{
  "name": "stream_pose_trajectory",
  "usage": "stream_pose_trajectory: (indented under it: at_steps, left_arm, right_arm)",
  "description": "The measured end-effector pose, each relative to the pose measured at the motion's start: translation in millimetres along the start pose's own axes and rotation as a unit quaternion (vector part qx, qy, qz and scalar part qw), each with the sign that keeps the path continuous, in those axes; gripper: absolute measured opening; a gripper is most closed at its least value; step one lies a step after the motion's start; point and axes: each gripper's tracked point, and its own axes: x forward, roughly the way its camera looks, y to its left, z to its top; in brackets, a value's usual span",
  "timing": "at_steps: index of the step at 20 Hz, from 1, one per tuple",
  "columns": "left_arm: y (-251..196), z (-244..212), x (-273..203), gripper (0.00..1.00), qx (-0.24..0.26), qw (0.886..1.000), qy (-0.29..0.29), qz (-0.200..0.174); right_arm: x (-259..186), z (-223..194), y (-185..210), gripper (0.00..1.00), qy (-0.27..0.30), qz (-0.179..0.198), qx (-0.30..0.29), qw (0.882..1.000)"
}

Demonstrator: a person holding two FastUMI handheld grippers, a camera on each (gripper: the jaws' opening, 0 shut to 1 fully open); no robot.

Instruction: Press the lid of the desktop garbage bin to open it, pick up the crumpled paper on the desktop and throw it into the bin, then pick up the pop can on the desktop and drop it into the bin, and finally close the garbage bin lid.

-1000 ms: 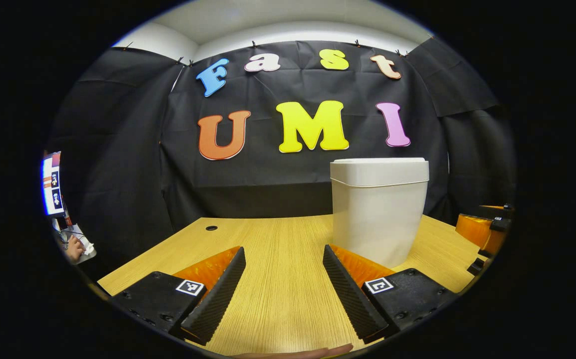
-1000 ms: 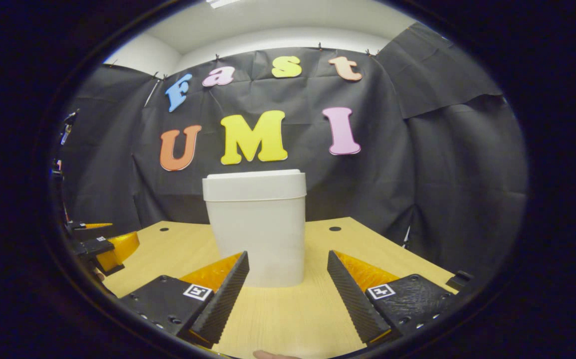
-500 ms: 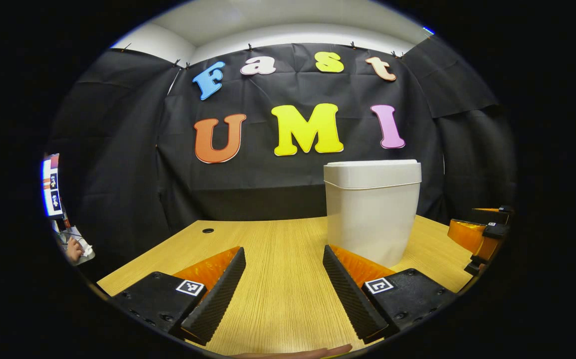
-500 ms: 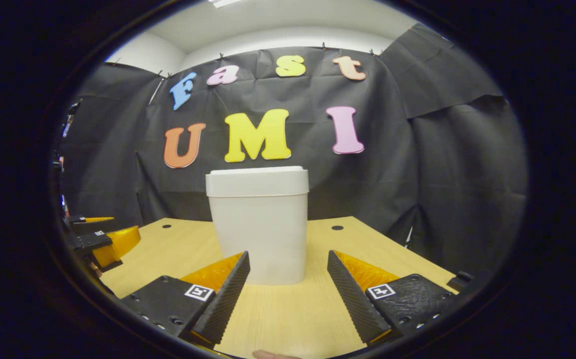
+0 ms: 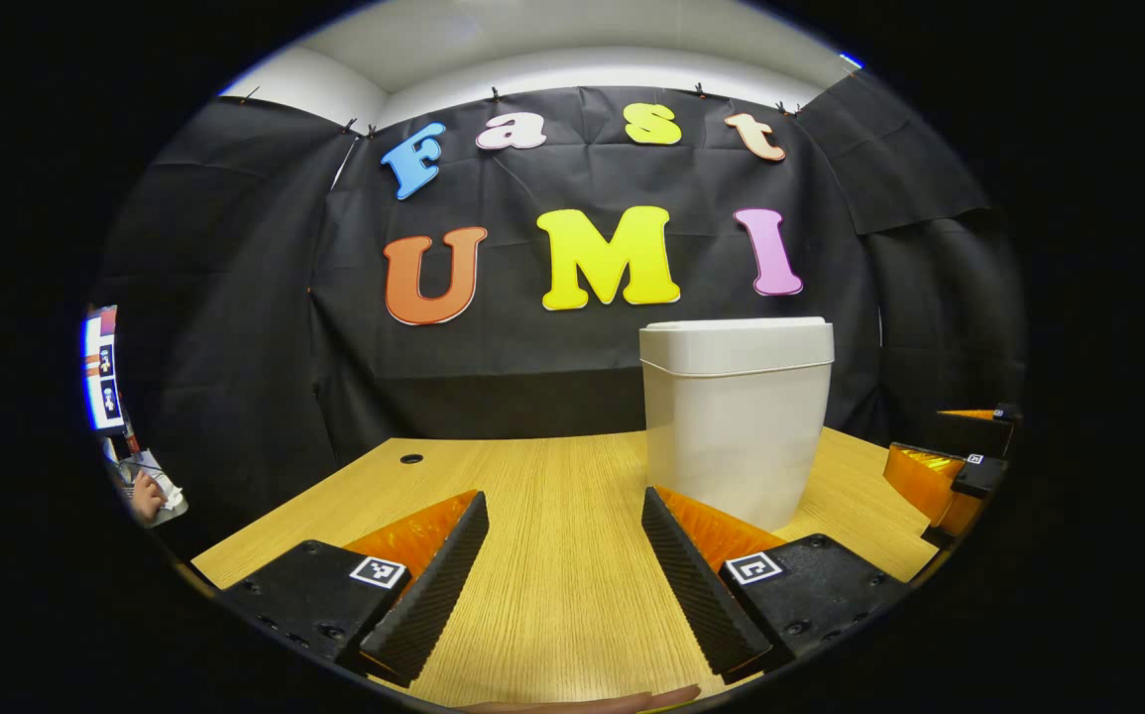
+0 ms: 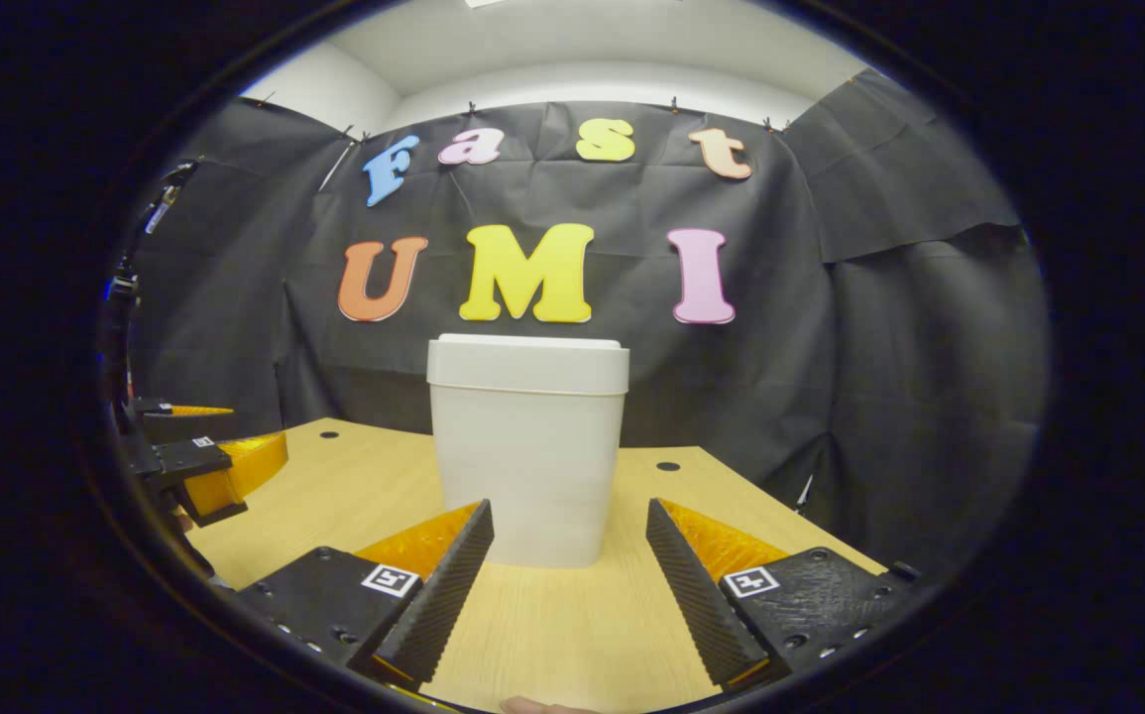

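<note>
Wooden table (image 5: pixel 552 555); white bin (image 5: pixel 734 416) standing on it.

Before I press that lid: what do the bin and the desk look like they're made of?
The bin looks like matte off-white plastic: smooth walls, soft even shading, a moulded seam under the shut lid. The desk looks like light wood-grain laminate, with fine straight printed-looking lines and a low sheen; solid wood can't be ruled out.

bin (image 6: pixel 527 456) stands ahead on desk (image 5: pixel 552 555), blocking centre; bare wood either side.
</note>
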Motion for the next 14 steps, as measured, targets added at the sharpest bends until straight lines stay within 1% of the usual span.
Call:
stream_pose_trajectory:
  at_steps: [1,2,5,11,14]
  left_arm:
    - [0.7,-0.2,0.2,1.00,0.000,1.000,0.001,0.000]
    - [1.3,-0.8,1.1,1.00,-0.002,1.000,0.003,0.000]
    - [2.8,-4.0,2.6,1.00,-0.004,1.000,0.009,0.003]
    - [-2.1,-2.2,1.0,1.00,-0.001,1.000,0.004,0.004]
    - [-2.2,-0.1,-0.2,1.00,0.005,1.000,0.002,0.010]
  right_arm:
    - [0.5,-0.5,-1.0,0.96,0.002,-0.002,0.002,1.000]
    - [0.1,-1.2,-0.3,0.95,0.004,0.000,0.007,1.000]
    - [2.4,-5.7,0.4,0.95,0.012,0.003,0.016,1.000]
    - [2.5,-6.9,-0.9,0.95,0.006,0.001,0.012,1.000]
    - [1.5,-10.3,-4.0,0.95,0.005,0.001,0.007,1.000]
